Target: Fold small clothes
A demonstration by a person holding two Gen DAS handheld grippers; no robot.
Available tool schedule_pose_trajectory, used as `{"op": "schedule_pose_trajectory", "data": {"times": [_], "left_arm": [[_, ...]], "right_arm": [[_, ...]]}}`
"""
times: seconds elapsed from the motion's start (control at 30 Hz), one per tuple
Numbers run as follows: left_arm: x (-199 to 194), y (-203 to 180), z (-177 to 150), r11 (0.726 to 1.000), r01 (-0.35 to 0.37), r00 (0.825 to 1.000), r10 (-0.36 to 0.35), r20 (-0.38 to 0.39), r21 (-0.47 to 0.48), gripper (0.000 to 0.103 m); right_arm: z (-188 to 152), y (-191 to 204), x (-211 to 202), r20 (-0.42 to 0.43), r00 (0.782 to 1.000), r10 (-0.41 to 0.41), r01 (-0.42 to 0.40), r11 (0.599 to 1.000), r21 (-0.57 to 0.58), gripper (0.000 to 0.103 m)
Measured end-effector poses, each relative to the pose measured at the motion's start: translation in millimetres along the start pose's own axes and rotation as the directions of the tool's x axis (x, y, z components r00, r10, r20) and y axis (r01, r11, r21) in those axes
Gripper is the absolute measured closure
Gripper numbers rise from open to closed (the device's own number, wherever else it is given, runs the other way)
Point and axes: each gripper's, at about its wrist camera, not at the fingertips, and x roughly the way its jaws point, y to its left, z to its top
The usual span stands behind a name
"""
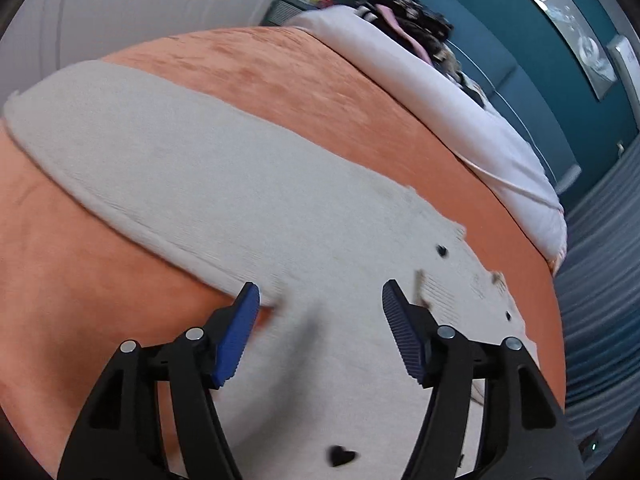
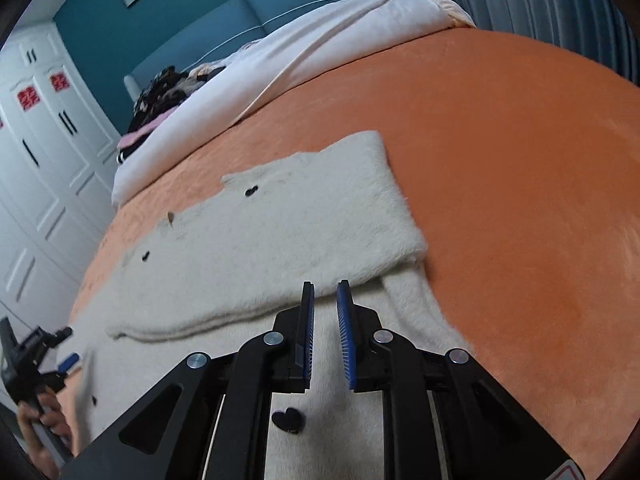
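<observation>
Garment spread on the bed, a gripper above each end.

The sweater (image 2: 280, 232) lies flat on the blanket (image 2: 520, 200), one sleeve (image 2: 344, 200) folded across its body. The right gripper (image 2: 325, 292) hangs over the sweater just before that sleeve's edge, jaws nearly together with nothing between them; the left gripper (image 1: 320, 296) is above the garment's other side, jaws wide apart. Behind the sweater a rolled duvet (image 2: 280, 60) lies across the bed, a heap of clothes (image 2: 160, 92) at its far end near the headboard (image 2: 240, 12).
</observation>
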Motion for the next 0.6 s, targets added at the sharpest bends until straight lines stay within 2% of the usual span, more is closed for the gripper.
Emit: {"op": "schedule_pose_trajectory", "data": {"times": [0.03,0.1,0.17,0.2,0.27,0.33,0.37,0.43,0.47,0.53,0.57,0.6], "left_arm": [[-4,22,11,0.998,-0.044,0.999,0.045,0.019,-0.042,0.037],[-18,82,39,0.979,-0.111,0.990,0.124,0.066,-0.173,0.027],[-28,135,64,0.941,-0.169,0.974,0.206,0.098,-0.295,0.027],[-33,170,80,0.909,-0.185,0.962,0.244,0.118,-0.373,0.028],[-40,215,100,0.863,-0.148,0.950,0.259,0.172,-0.483,0.029],[-44,240,116,0.832,-0.089,0.947,0.241,0.212,-0.548,0.030],[-41,246,124,0.822,-0.092,0.944,0.251,0.212,-0.562,0.038],[-30,250,136,0.823,-0.121,0.949,0.259,0.178,-0.555,0.071],[-25,248,142,0.828,-0.124,0.958,0.244,0.153,-0.547,0.095],[-26,227,150,0.853,-0.114,0.958,0.230,0.172,-0.510,0.095],[-40,212,151,0.882,-0.081,0.956,0.201,0.214,-0.465,0.096],[-51,179,156,0.921,-0.054,0.954,0.162,0.254,-0.385,0.096]], "right_arm": [[-9,-1,0,-0.024,1.000,0.020,-0.020,1.000,0.007,0.088],[-26,-3,-3,-0.059,0.997,0.040,-0.039,0.999,0.015,0.088],[-45,-3,-8,-0.064,0.997,0.038,-0.038,0.999,0.001,0.087],[-50,-4,-11,-0.059,0.997,0.046,-0.045,0.999,0.007,0.084],[-58,-9,-15,-0.051,0.996,0.071,-0.069,0.997,0.035,0.078],[-61,-11,-12,-0.047,0.996,0.074,-0.072,0.996,0.043,0.077],[-62,-12,-11,-0.047,0.996,0.074,-0.071,0.996,0.047,0.077],[-62,-10,-7,-0.045,0.997,0.066,-0.064,0.997,0.044,0.077],[-62,-9,-7,-0.044,0.997,0.063,-0.061,0.997,0.040,0.077],[-66,-13,-9,-0.040,0.997,0.066,-0.064,0.997,0.040,0.076],[-65,-13,-8,-0.039,0.997,0.070,-0.068,0.997,0.044,0.076],[-67,-15,-9,-0.038,0.996,0.075,-0.073,0.996,0.048,0.076]]}}
